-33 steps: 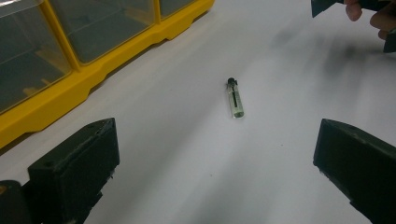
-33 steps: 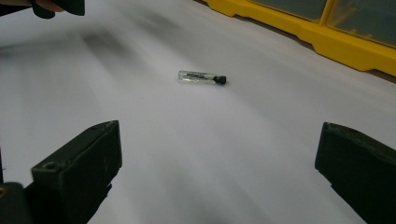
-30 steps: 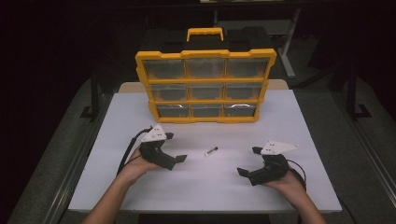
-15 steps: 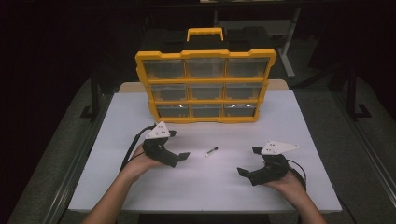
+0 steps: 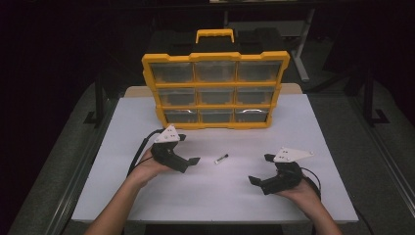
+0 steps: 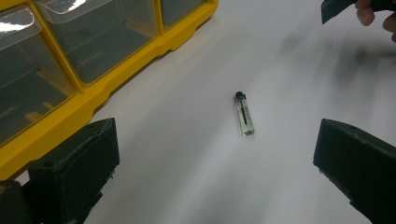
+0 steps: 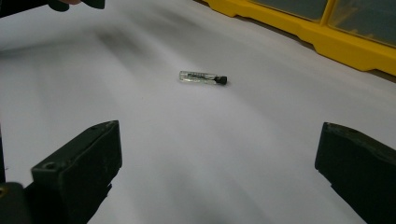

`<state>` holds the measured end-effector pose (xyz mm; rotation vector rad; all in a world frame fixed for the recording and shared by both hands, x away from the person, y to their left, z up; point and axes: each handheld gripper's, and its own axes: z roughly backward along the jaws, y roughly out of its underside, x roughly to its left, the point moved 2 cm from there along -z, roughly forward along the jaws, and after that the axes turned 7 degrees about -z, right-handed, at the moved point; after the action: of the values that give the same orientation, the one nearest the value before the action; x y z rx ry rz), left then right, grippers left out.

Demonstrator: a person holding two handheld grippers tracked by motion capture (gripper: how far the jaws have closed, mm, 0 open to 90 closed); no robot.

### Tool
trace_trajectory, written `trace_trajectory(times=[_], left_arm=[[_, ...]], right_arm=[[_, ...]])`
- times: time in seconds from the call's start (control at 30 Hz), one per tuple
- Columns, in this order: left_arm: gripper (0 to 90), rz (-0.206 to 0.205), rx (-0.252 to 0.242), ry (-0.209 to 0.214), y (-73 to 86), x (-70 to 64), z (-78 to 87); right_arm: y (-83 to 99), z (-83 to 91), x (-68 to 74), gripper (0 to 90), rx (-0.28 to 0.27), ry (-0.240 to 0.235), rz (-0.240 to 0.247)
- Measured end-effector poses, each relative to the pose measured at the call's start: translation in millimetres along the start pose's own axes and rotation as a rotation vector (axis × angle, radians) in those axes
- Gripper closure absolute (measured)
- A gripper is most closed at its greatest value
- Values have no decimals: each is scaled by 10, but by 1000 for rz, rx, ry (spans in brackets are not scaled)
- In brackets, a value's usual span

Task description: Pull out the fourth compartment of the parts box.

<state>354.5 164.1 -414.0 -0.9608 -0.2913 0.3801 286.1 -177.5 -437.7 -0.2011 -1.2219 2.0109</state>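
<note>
Left of the high view, lower centre-left: left gripper [image 5: 188,152], held in the person's left hand [image 5: 147,169], jaws spread wide and holding nothing, its cable looping toward the left edge of the surface [image 5: 122,196]; in the left gripper view the two black jaws stand far apart at the bottom corners, with bare white surface between them. Centre: small clear vial [image 5: 221,158] with a dark cap, lying flat on the surface, apart from both grippers and nearer the left one; seen in the left gripper view just ahead of the jaws [image 6: 244,115], cap pointing away, and in the right gripper view farther off [image 7: 202,77], cap to the right. Upper centre: yellow drawer organiser [image 5: 215,90] with clear-fronted compartments, standing upright at the far side of the surface, handle on top; contents too dim to tell. Right, lower: right gripper [image 5: 261,169], jaws likewise wide apart and empty, resting low in the right hand [image 5: 298,193]. Risks, as judged: the vial is round and lying loose, so a jaw tip nudging it off-centre would likely roll it away; closing across the smooth glass at an angle could squirt it out; too firm a squeeze might crack it.
</note>
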Motion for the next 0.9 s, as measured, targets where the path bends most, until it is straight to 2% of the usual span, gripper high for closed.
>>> trace_trajectory(times=[0.4, 0.9], left_arm=[[1, 9, 1, 1, -33, 30, -58], [1, -13, -8, -6, -135, 90, -113]], right_arm=[[1, -2, 0, 1, 0, -1, 0], [2, 2, -1, 1, -1, -2, -3]])
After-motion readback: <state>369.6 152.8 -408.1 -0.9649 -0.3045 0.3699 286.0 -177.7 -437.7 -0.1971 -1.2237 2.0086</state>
